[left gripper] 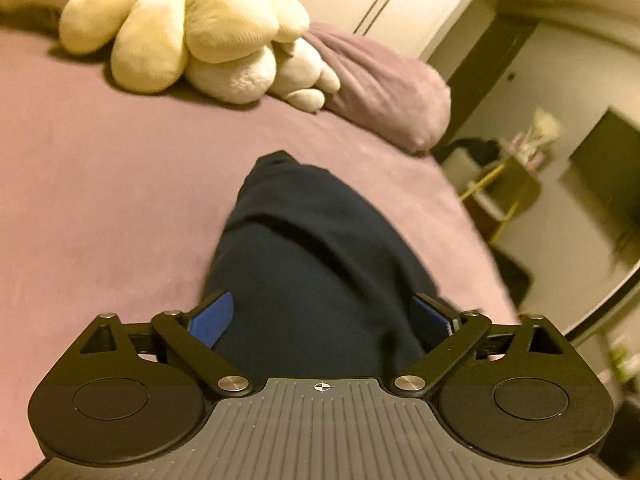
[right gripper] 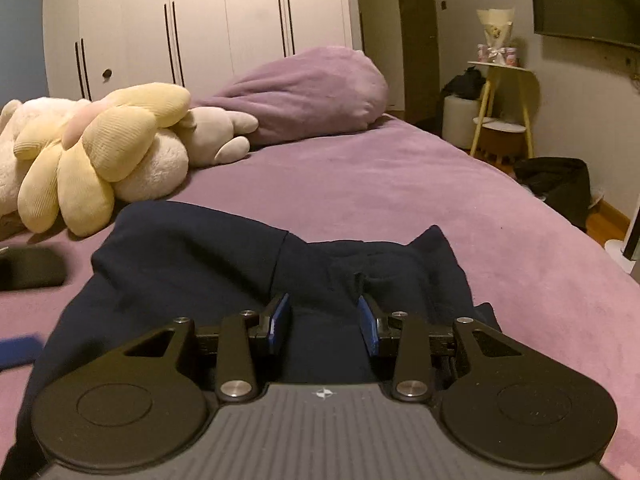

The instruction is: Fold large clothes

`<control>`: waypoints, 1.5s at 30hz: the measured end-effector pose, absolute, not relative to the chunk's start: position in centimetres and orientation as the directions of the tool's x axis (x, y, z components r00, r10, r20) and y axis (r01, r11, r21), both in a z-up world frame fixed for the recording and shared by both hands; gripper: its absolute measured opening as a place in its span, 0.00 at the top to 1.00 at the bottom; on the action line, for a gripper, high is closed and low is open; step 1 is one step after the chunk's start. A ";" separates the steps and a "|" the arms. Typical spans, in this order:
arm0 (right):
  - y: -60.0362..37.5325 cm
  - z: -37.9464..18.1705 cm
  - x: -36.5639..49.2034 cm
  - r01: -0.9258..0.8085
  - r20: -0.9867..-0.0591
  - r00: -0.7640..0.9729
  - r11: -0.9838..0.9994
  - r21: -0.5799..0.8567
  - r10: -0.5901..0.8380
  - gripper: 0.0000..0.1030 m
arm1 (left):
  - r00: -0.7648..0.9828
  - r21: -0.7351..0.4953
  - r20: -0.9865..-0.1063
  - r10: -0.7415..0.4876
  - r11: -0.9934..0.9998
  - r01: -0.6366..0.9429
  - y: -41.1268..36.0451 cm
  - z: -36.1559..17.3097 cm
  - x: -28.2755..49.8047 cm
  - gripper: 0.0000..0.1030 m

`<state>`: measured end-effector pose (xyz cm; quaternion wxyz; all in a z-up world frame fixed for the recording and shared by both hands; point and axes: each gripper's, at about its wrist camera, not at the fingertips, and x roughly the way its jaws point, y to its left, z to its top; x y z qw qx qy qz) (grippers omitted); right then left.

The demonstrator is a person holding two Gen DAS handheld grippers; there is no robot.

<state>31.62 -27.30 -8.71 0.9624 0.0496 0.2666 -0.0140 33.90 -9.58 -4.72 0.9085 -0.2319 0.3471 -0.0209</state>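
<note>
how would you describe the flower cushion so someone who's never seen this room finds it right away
Start at the wide bed with the mauve cover and look toward its head end, in front of the white wardrobe doors. There a pale yellow, ribbed plush flower-shaped cushion lies on a pile of cream soft toys, beside a mauve pillow. It alone has fat yellow petals around a pink centre.

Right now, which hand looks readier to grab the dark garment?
Probably the right gripper: its half-open jaws frame a bunched fold of the garment. The left gripper gapes wide over smooth cloth.
</note>
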 end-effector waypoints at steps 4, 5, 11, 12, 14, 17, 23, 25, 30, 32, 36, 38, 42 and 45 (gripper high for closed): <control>-27.9 -10.1 31.2 0.030 -0.486 0.874 0.996 0.079 0.012 0.64 | 0.746 -0.317 -0.658 -0.104 0.937 -0.150 -10.7 -7.9 34.5 0.00; -28.0 -10.2 31.4 0.025 -0.482 0.876 0.995 0.092 0.023 0.64 | 0.745 -0.323 -0.659 -0.100 0.933 -0.160 -10.3 -8.7 34.5 0.00; -27.2 -11.8 32.1 0.015 -0.474 0.881 0.999 0.049 0.010 0.64 | 0.744 -0.309 -0.665 -0.059 0.929 -0.202 -10.2 -10.2 35.1 0.00; -27.1 -11.9 32.4 0.015 -0.479 0.878 0.999 0.049 0.010 0.64 | 0.746 -0.316 -0.663 -0.065 0.927 -0.200 -10.0 -10.1 35.0 0.00; -27.0 -11.7 32.6 0.014 -0.485 0.875 0.999 0.048 0.011 0.63 | 0.749 -0.341 -0.657 -0.085 0.920 -0.194 -9.5 -9.9 34.7 0.00; -27.4 -10.5 31.8 0.012 -0.477 0.878 0.996 0.089 0.032 0.61 | 0.754 -0.368 -0.647 -0.110 0.912 -0.183 -9.0 -9.7 34.1 0.00; -25.6 -9.8 27.3 0.047 -0.419 0.907 0.999 0.017 -0.036 0.49 | 0.768 -0.360 -0.632 -0.103 0.917 -0.173 -9.3 -10.1 33.8 0.00; -25.6 -10.5 27.3 0.058 -0.409 0.911 0.998 0.008 -0.049 0.49 | 0.761 -0.355 -0.642 -0.093 0.916 -0.188 -9.4 -10.3 34.2 0.00; -26.1 -11.1 29.5 0.042 -0.453 0.891 0.999 0.034 -0.022 0.49 | 0.729 -0.391 -0.671 -0.136 0.900 -0.193 -8.5 -9.6 34.8 0.00; -26.5 -10.5 29.8 0.030 -0.473 0.881 0.998 0.058 0.001 0.48 | 0.684 -0.446 -0.696 -0.218 0.878 -0.174 -7.0 -8.6 35.1 0.00; -29.5 -7.2 29.0 -0.040 -0.528 0.836 0.977 0.208 0.146 0.48 | 0.663 -0.537 -0.655 -0.362 0.841 -0.072 -2.2 -6.3 33.4 0.00; -32.2 -5.6 27.3 -0.042 -0.529 0.825 0.956 0.292 0.198 0.40 | 0.650 -0.540 -0.647 -0.399 0.842 -0.021 -0.6 -6.0 32.3 0.00; -38.5 -6.5 25.5 0.026 -0.602 0.750 0.898 0.440 0.274 0.31 | 0.586 -0.622 -0.637 -0.501 0.783 -0.007 1.1 -8.0 31.5 0.01; -42.0 -9.7 25.8 0.125 -0.657 0.664 0.814 0.568 0.356 0.36 | 0.552 -0.726 -0.589 -0.590 0.686 -0.041 1.1 -10.0 31.9 0.07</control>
